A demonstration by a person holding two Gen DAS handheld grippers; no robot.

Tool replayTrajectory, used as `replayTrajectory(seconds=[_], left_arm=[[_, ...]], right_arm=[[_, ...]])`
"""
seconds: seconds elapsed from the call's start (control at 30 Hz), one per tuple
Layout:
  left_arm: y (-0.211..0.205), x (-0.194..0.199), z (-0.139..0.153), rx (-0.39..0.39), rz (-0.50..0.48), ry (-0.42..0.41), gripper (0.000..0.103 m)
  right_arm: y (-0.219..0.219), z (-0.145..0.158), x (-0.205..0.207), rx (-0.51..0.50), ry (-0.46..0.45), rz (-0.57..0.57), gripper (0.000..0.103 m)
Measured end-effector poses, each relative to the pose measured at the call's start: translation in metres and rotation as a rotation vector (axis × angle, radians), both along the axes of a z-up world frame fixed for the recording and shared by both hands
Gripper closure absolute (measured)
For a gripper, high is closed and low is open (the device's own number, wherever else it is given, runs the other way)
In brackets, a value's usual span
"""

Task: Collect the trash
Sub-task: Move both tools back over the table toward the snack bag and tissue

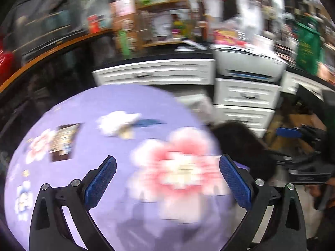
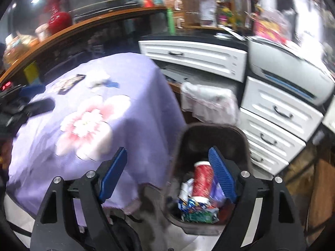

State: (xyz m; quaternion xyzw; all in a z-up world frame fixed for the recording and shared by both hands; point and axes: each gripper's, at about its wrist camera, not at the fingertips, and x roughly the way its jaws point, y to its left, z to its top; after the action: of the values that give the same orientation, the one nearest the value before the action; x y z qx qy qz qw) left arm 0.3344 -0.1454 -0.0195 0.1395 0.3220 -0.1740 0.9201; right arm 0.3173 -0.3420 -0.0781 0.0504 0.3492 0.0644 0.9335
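Now both my left tongs [image 1: 167, 179] and right tongs [image 2: 167, 171] gape empty. Ahead of the left lie a crumpled tissue [image 1: 118, 123] and dark wrapper [image 1: 63, 142] on the tabletop [image 1: 94, 188]; I should approach squarely. The bin [image 2: 209, 138] sits under my right.

No legible text; labels, packets, signs all blurred beyond reading.

On table [image 2: 134, 104]: crumpled tissue [image 2: 98, 79] at far end, flat packet [image 2: 69, 83] left of it. Right of table, on floor: bin [image 2: 209, 138], holding can [image 2: 202, 179] upright over wrappers [image 2: 196, 211]. Behind bin: bag [image 2: 209, 102]. Right of bin: drawers [image 2: 280, 121], printer [image 2: 286, 71] on top.
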Motion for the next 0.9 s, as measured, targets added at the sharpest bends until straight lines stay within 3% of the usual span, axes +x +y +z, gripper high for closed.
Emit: replayTrajectory(seconds=[0.13,0.33,0.57,0.7,0.9], left_arm=[[0.057,0.039,0.005,0.049,0.167,-0.026,0.006],[0.123,0.122,-0.018,0.047,0.318,0.109,0.006],[0.15,0.183,-0.044,0.039,0.346,0.211,0.006],[0.155,0.195,-0.052,0.05,0.349,0.236,0.006],[0.161,0.194,-0.056,-0.035,0.332,0.254,0.006]], right_arm=[[0.03,0.013,0.019,-0.005,-0.004,0.075,0.021],[0.071,0.024,0.041,-0.041,-0.007,0.143,0.02],[0.09,0.022,0.051,-0.059,0.015,0.175,0.02],[0.099,0.027,0.064,-0.072,0.013,0.188,0.02],[0.115,0.037,0.089,-0.064,0.011,0.216,0.02]])
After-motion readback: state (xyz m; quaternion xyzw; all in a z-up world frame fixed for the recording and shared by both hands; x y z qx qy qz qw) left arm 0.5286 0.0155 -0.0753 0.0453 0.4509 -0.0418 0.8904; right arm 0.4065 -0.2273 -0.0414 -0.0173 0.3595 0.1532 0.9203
